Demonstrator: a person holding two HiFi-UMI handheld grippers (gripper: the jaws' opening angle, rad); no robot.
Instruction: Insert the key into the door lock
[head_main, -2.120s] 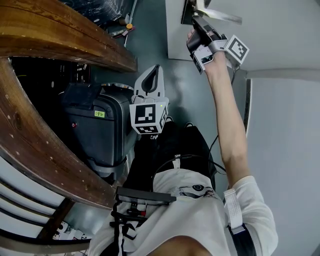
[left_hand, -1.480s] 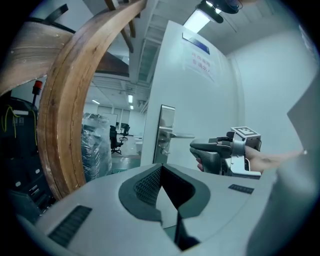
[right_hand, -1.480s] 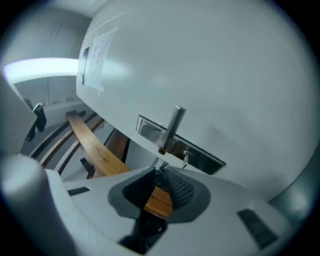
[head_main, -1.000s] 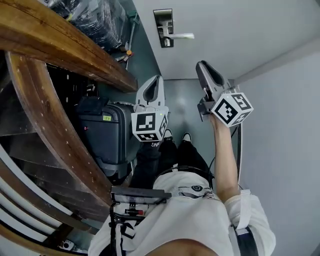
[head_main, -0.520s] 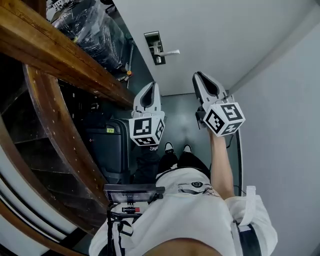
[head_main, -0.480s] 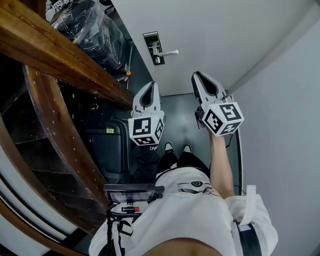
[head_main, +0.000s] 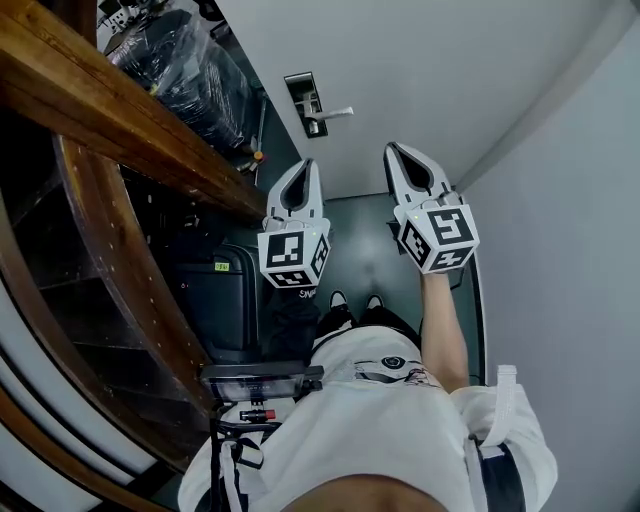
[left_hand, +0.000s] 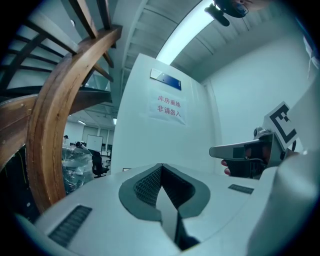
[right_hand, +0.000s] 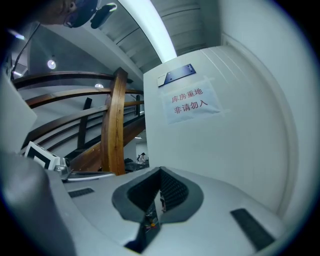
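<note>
The door lock (head_main: 303, 96), a dark plate with a silver lever handle (head_main: 335, 113), sits on the white door (head_main: 430, 70) at the top of the head view. Whether a key is in it I cannot tell. My left gripper (head_main: 304, 164) and right gripper (head_main: 391, 149) are held side by side below the lock, well short of the door. Both point at the door. In the left gripper view the left gripper (left_hand: 161, 168) has its jaws together with nothing between them. In the right gripper view the right gripper (right_hand: 160, 171) also has its jaws closed.
A curved wooden stair rail (head_main: 110, 120) runs along the left. A black suitcase (head_main: 222, 300) stands on the floor beside my legs, and plastic-wrapped goods (head_main: 190, 70) lie behind it. A paper sign (right_hand: 194, 102) hangs high on the door. A grey wall (head_main: 570, 250) closes the right.
My right gripper has come away from the lock handle and dropped back level with the left gripper. The door and lock now look farther off.
</note>
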